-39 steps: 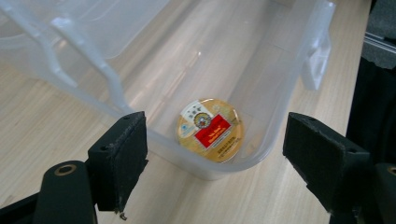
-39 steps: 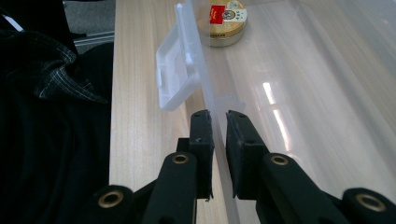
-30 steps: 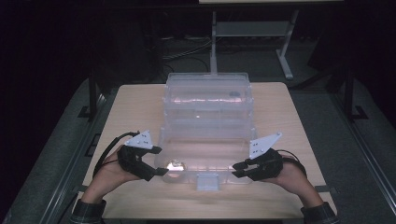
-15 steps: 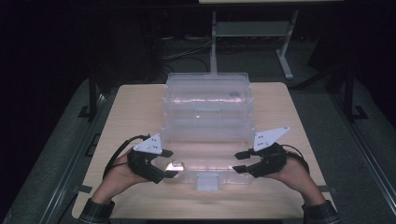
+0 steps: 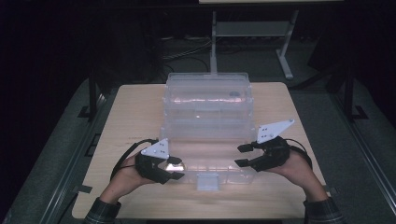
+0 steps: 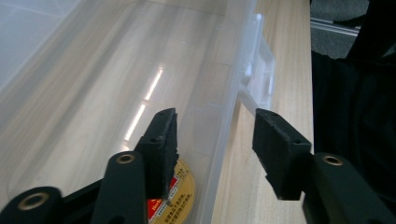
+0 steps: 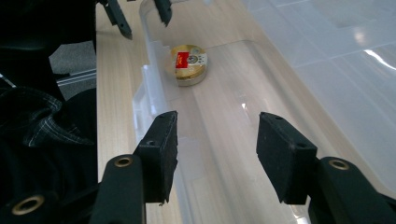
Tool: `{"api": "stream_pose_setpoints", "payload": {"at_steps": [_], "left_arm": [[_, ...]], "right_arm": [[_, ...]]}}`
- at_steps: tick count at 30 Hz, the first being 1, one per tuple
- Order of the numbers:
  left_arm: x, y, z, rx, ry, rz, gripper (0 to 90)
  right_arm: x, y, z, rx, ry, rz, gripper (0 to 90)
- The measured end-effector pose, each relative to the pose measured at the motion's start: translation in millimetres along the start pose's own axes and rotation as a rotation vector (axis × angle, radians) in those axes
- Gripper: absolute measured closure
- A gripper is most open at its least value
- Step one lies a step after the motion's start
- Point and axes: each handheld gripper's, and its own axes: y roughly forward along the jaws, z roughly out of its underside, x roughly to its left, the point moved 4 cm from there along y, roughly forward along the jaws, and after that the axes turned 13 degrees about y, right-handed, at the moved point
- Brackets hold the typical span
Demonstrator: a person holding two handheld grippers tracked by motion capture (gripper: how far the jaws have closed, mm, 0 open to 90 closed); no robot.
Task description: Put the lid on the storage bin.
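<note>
A clear plastic box with its lid laid back stands mid-table. A round gold tin with a red label lies inside it, at the front corner on my left. My left gripper is open and straddles the box's front wall, one jaw inside above the tin and one outside over the table. My right gripper is open at the other front corner. Its jaws stand on either side of the front rim with nothing between them but the wall.
A clear latch tab juts from the middle of the box's front wall. The wooden table has bare strips left and right of the box. Dark floor and a metal stand lie beyond the far edge. Plaid sleeves reach over the near edge.
My left gripper has shifted right and toward me, its jaws now across the box's front wall. The right gripper has drifted slightly right and away. Both stay open.
</note>
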Motion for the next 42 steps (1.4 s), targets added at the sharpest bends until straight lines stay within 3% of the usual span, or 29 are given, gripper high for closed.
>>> {"api": "stream_pose_setpoints", "payload": {"at_steps": [12,17,27,42], "left_arm": [[-1.3,8.6,1.0,0.046,0.031,0.033,71.6],[-1.7,10.2,0.8,0.038,0.034,0.035,78.7],[1.4,10.3,2.6,0.022,0.059,0.065,81.6],[3.2,10.8,3.9,0.006,0.074,0.08,82.7]], "right_arm": [[-5.6,-6.8,-14.1,-0.027,0.007,0.012,47.0],[-8.1,-10.6,-22.8,-0.035,0.004,0.014,46.8],[-18.5,-20.7,-42.3,-0.052,0.013,0.023,48.4],[-46.9,-30.8,-83.8,-0.059,-0.011,0.064,55.6]]}}
